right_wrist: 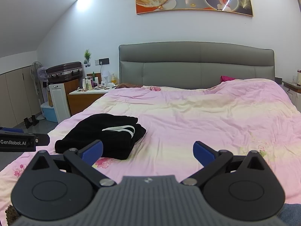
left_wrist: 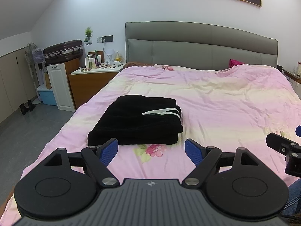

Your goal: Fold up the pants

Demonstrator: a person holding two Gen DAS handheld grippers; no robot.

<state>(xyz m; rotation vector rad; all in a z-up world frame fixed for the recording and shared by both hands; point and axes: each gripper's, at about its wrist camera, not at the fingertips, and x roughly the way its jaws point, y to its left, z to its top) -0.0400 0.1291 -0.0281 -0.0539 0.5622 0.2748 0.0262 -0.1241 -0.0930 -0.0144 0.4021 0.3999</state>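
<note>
Pants (left_wrist: pixel 135 121): black, lying as a compact folded stack on the pink quilt (left_wrist: pixel 216 101), near the foot of the bed and toward its left side. A white drawstring (left_wrist: pixel 163 111) loops across the top layer at the stack's right end.

Key relation: from the left gripper (left_wrist: pixel 151 151) the stack sits at about 11 o'clock, just beyond the fingertips; its near edge runs roughly 9-to-3 across the view, long axis slightly skewed toward 1 o'clock. From the right gripper (right_wrist: pixel 148 150) the same stack lies at about 10 o'clock and further off. Left gripper is the nearer one.

Left gripper: jaws spread wide, blue pads (left_wrist: pixel 109 150) holding nothing; the left pad overlaps the stack's near corner in the picture, but contact cannot be confirmed. Right gripper: likewise spread wide and empty, over bare quilt, touching nothing.

Judgement: the fold looks essentially complete. Any remaining move is likely a tidy-up, e.g. tucking the drawstring or squaring the near edge, best made by the left gripper.
</note>
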